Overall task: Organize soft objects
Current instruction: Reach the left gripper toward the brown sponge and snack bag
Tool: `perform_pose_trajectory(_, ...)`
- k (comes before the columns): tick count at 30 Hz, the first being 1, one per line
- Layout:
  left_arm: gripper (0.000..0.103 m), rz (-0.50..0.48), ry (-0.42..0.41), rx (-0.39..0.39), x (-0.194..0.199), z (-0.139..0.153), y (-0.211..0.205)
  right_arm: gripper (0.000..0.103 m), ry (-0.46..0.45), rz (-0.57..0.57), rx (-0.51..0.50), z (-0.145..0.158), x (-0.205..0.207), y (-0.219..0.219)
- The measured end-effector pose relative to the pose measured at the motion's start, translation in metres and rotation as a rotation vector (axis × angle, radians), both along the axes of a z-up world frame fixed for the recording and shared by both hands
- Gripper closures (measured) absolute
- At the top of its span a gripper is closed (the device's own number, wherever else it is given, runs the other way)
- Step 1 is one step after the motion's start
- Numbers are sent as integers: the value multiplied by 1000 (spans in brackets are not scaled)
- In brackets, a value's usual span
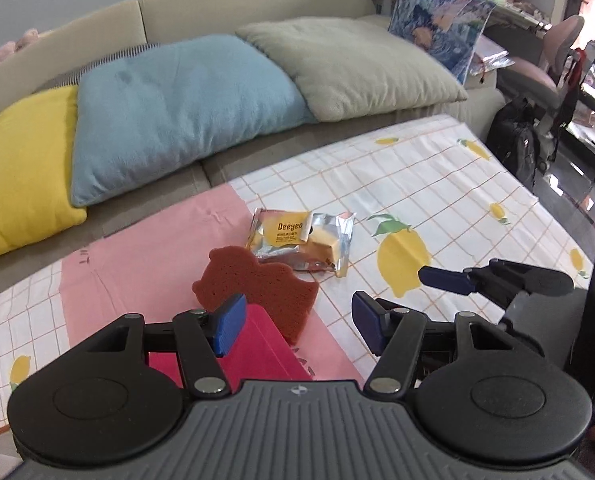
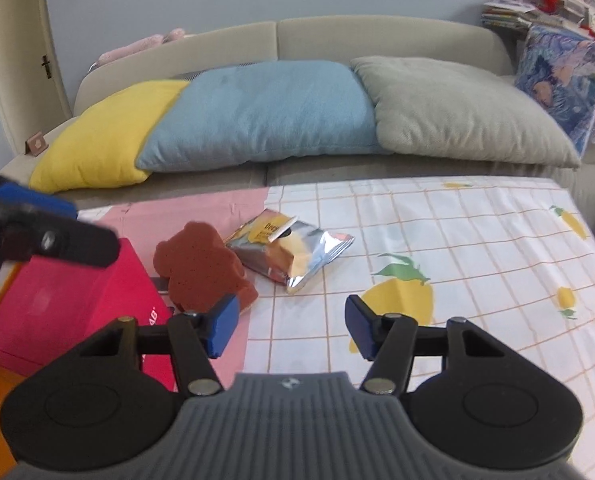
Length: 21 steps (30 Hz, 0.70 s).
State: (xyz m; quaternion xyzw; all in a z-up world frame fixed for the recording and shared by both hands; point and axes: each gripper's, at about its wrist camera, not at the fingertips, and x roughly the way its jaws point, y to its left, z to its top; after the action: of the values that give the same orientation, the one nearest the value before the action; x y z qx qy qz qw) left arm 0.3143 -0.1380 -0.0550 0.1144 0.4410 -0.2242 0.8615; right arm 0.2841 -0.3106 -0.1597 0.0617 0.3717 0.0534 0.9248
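Jaws, left wrist view: my left gripper (image 1: 293, 324) stands with its blue pads apart and nothing between them. Directly beyond its left pad lies the brown sponge (image 1: 257, 292), a soft bear-shaped piece resting partly on the red box (image 1: 257, 344) at the near edge. Just past the sponge, touching or nearly so, sits the foil snack packet (image 1: 303, 240), torn open. The right gripper (image 1: 453, 278) shows at the right, fingers visibly parted, empty, over the lemon-print cloth (image 1: 437, 184).

Jaws, right wrist view: my right gripper (image 2: 289, 328) is parted and holds nothing (no sponge or packet lies between the pads). Sponge (image 2: 201, 268) is ahead and to the left, leaning on the red box (image 2: 69, 304); packet (image 2: 289, 252) is ahead, slightly farther. An arm of the left gripper (image 2: 57, 240) crosses the far left over the box.

Item, step in hand: I judge this as the approach to the sponge.
Handling notes: bring the left jaws down astride the sponge's edge, not flat on it; close gently, since foam will squash; keep clear of the packet so it is not dragged. Right hand should stay right, well apart.
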Motion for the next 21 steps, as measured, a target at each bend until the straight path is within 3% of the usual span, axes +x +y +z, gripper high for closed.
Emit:
perform_pose_trajectory(10,36,150,228,96,70,-46,-51,55,5,45,36,-33,37,-21)
perform_pose_trajectory(16,36,298,261,107,92,-64,-57,66,31,87,119,-52,61,-26)
perform_pose_trajectory(21,36,371,251,163,101,-77,-63,66,61,82,174,-62,76,-26)
